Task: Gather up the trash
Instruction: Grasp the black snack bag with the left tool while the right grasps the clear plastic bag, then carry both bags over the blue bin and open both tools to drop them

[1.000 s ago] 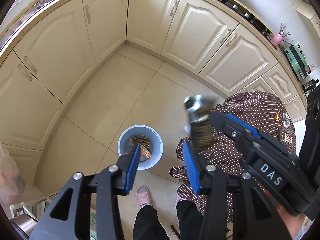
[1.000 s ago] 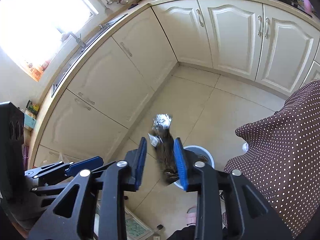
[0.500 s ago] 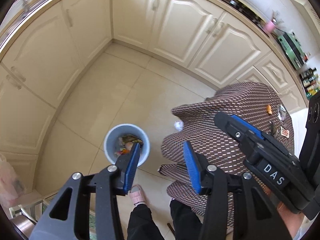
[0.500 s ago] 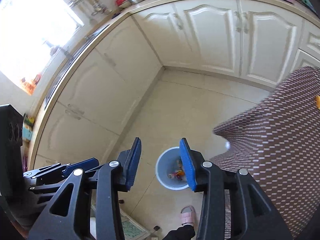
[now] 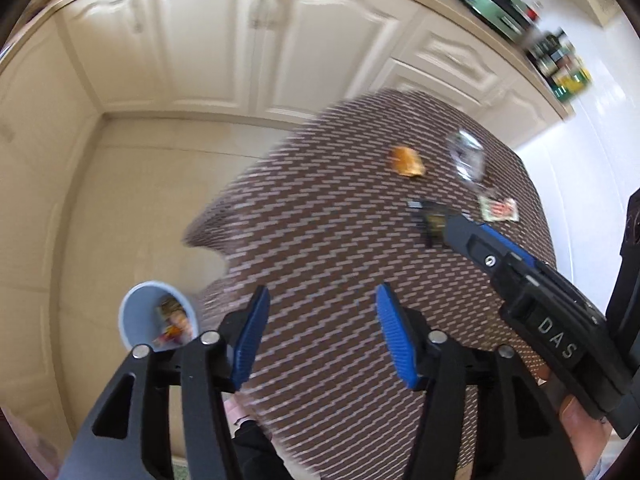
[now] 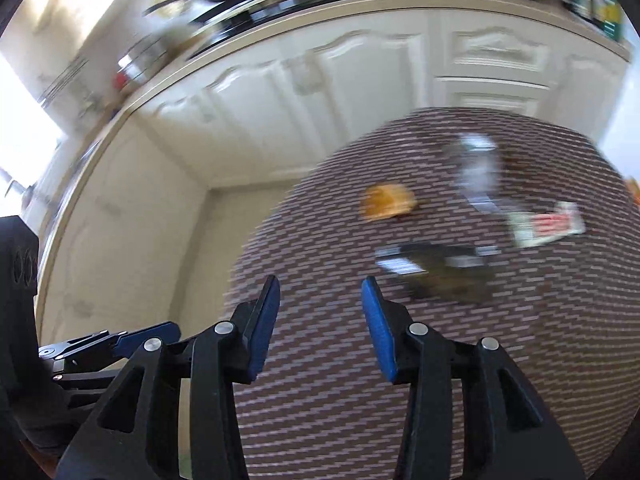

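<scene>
Dotted tablecloth (image 6: 400, 360) bears dark wrapper (image 6: 440, 272) just beyond spread, empty right tongs (image 6: 320, 312); left tongs (image 5: 320, 320) spread too.

We see a woven-looking brown cloth (image 5: 320, 220) with a pale fleck pattern over the counter, glossy cream cabinet doors (image 5: 208, 40), and a smooth pale-blue plastic bin (image 5: 138, 320). A crinkled silvery foil wrapper (image 6: 476, 168) shines; our fingers (image 6: 262, 320) carry ribbed blue pads on matt black plastic.
</scene>
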Motion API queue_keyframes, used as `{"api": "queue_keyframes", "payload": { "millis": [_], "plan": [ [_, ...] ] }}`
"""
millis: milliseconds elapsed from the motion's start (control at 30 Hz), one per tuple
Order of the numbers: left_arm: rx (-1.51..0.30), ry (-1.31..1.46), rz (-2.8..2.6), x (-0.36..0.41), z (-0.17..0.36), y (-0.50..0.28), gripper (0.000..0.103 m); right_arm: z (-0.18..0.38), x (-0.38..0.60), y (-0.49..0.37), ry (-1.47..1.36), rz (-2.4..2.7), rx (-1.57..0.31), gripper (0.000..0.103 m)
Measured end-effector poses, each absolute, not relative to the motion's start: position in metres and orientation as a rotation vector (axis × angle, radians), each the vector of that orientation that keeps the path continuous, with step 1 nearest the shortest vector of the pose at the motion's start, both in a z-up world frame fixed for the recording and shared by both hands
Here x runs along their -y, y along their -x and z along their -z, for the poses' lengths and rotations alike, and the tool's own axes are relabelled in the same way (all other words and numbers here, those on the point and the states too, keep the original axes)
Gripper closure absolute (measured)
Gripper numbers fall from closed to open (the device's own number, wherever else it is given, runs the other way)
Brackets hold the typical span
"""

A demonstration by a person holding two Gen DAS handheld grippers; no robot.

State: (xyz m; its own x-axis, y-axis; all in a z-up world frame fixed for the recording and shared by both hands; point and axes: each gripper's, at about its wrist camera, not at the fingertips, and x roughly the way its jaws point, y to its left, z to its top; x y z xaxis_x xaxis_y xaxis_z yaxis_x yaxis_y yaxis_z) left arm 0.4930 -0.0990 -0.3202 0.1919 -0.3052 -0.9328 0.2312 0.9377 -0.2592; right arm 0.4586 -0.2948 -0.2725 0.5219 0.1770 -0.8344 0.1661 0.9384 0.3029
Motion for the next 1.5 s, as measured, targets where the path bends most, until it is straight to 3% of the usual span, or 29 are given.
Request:
{"api": "queue_keyframes", "payload": {
  "millis": [267,633,767,833,1100,1300,1367,1400,1500],
  "plan": [
    [-1.375,0.056,0.472,0.207,0.35,-0.514,0.044,0.287,0.396,-0.444,-0.422,0.141,-1.027,0.06],
    [-1.387,0.036,0.392,0.25,0.392,-0.539,0.045,0.298,0.423,-0.462,-0.436,0.132,-1.016,0.06],
    [-1.361,-0.036,0.383,0.26,0.394,-0.541,0.07,0.3,0.422,-0.474,-0.437,0.108,-1.012,0.059],
    [-1.363,-0.017,0.4,0.259,0.394,-0.543,0.077,0.301,0.419,-0.481,-0.439,0.097,-1.008,0.057],
    [-1.33,0.055,0.358,0.213,0.374,-0.549,0.082,0.306,0.398,-0.515,-0.425,0.038,-0.991,0.048],
    [-1.296,0.082,0.279,0.169,0.363,-0.552,0.082,0.32,0.39,-0.54,-0.452,0.04,-0.987,0.047],
    [-1.29,0.098,0.26,0.156,0.361,-0.55,0.082,0.323,0.388,-0.543,-0.45,0.035,-0.996,0.057],
    [-1.286,0.109,0.246,0.148,0.36,-0.549,0.082,0.326,0.385,-0.545,-0.446,0.028,-1.01,0.074],
    [-1.279,0.132,0.226,0.13,0.356,-0.549,0.082,0.323,0.378,-0.542,-0.417,0.024,-1.015,0.08]
  ]
}}
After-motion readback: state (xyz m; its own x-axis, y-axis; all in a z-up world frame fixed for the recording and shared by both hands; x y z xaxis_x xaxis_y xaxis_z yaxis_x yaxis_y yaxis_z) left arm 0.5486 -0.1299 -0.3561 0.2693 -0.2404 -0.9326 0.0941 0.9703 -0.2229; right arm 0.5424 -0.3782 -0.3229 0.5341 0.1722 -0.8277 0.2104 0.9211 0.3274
